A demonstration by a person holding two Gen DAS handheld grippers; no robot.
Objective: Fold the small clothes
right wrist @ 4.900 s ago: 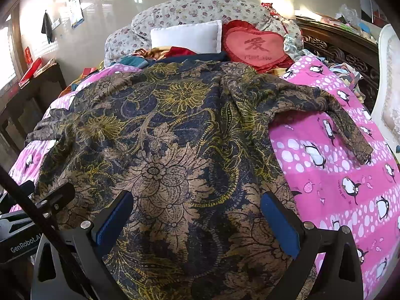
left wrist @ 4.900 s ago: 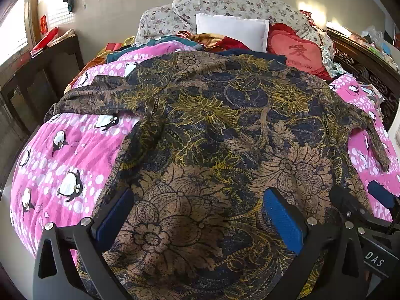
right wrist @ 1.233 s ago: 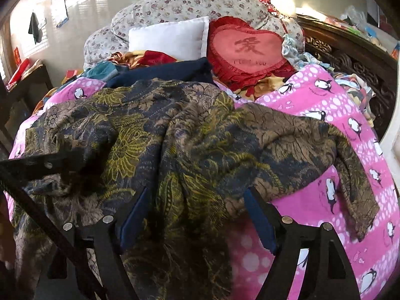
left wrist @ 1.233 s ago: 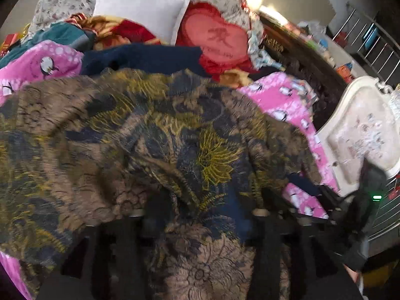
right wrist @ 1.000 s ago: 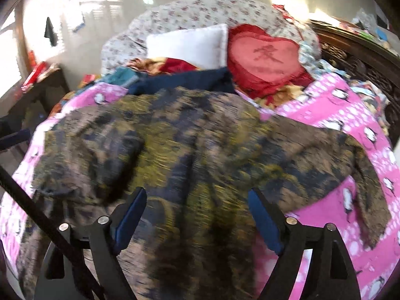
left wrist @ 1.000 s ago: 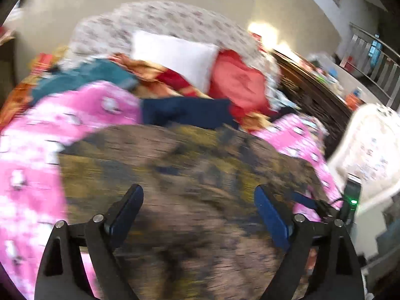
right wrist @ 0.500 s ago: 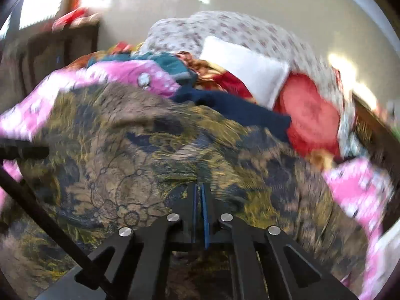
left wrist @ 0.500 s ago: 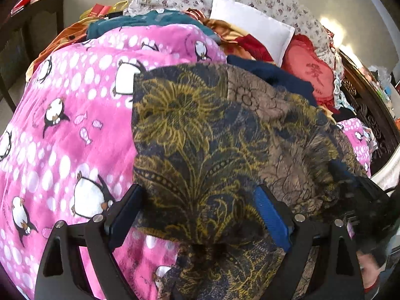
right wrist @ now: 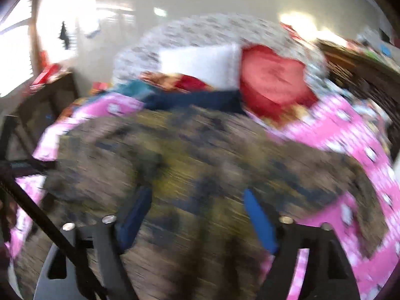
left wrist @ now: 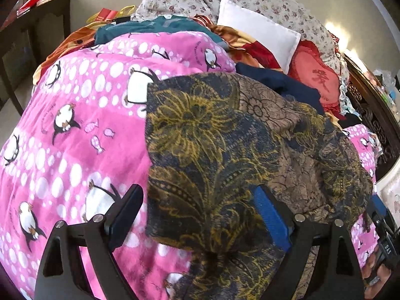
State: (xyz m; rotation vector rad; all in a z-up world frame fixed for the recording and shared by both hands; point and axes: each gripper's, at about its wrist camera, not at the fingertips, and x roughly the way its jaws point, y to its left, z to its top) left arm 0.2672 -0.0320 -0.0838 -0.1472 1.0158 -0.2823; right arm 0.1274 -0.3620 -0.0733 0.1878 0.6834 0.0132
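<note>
Pink fleece with penguins, the blanket (left wrist: 82, 115) fills the left half of the left wrist view, bare where the garment's left side lay spread a few seconds ago. That side is now folded inward: the floral top (left wrist: 225, 155), navy with gold and brown blooms, sits at centre and right of the frame with a straight folded edge running down beside the left gripper (left wrist: 200, 215). Its jaws stand wide apart and hold nothing; the cloth only lies between them.

Further right, the navy garment (left wrist: 280, 85), white pillow (left wrist: 257, 35) and red heart cushion (left wrist: 317, 80) crowd the upper right.

The right wrist view is smeared by motion. The right gripper (right wrist: 197, 217) was pinched shut half a second ago; now its jaws are spread over the top (right wrist: 200, 155), released. One sleeve still trails across the pink at right, so likely the right side needs folding next.
</note>
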